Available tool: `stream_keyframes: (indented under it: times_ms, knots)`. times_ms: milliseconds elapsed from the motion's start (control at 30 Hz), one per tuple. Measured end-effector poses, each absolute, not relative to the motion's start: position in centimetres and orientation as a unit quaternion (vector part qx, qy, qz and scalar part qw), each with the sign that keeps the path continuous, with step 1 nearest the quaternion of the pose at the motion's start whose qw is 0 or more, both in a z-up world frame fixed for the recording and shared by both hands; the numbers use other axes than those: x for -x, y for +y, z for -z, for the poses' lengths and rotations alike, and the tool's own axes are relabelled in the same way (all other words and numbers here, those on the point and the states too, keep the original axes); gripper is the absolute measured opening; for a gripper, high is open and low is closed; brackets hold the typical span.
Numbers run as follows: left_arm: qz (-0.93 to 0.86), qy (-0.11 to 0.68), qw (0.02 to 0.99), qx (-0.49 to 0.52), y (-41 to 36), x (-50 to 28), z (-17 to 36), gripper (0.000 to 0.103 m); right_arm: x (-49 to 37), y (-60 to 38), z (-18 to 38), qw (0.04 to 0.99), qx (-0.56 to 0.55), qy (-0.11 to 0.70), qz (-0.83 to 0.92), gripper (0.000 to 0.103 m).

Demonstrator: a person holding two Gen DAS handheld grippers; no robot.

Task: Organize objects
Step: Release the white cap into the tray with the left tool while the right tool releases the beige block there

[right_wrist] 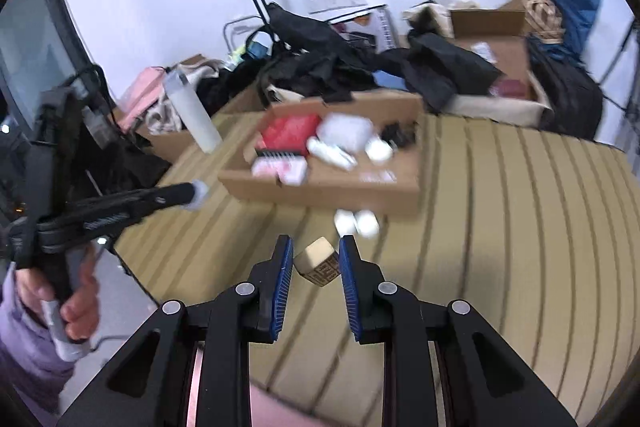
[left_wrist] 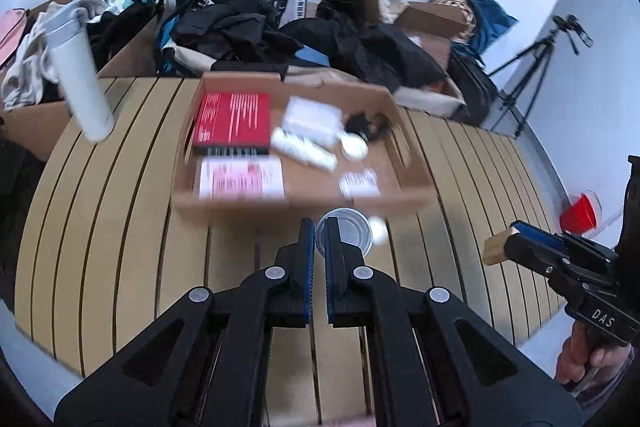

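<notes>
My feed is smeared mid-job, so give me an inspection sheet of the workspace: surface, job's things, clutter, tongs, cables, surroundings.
Surface: slatted table, bare in front of the tray.
Job's things: cardboard tray holding a red book, papers and white items; two small white items just in front of it.
Clutter: white bottle near the far left edge.
Tongs: left tongs shut on a clear cup; right tongs shut on a wooden block.
Cables: black tangle in the tray, too blurred to call a cord.
Surroundings: clothes and bags piled behind; tripod; red cup at right.
</notes>
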State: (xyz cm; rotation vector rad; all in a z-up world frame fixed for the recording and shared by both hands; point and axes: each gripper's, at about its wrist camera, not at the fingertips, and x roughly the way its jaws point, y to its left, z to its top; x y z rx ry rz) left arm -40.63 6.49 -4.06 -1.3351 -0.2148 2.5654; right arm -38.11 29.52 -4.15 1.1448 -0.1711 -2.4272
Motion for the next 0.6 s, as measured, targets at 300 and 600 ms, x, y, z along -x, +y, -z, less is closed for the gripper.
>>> stream_keyframes:
  times_ms: [300,600]
  knots:
    - [-0.833,-0.094,0.125,0.531,8.4,51.4,11.9,0.002,53.8,25.0,11.6,0.222,-0.521,-0.138,0.812,0.026]
    - [-0.849,-0.046,0.100,0.516,6.8,50.8,11.6,0.061,56.5,25.0,14.9,0.178,-0.551,-0.157,0.800,0.084]
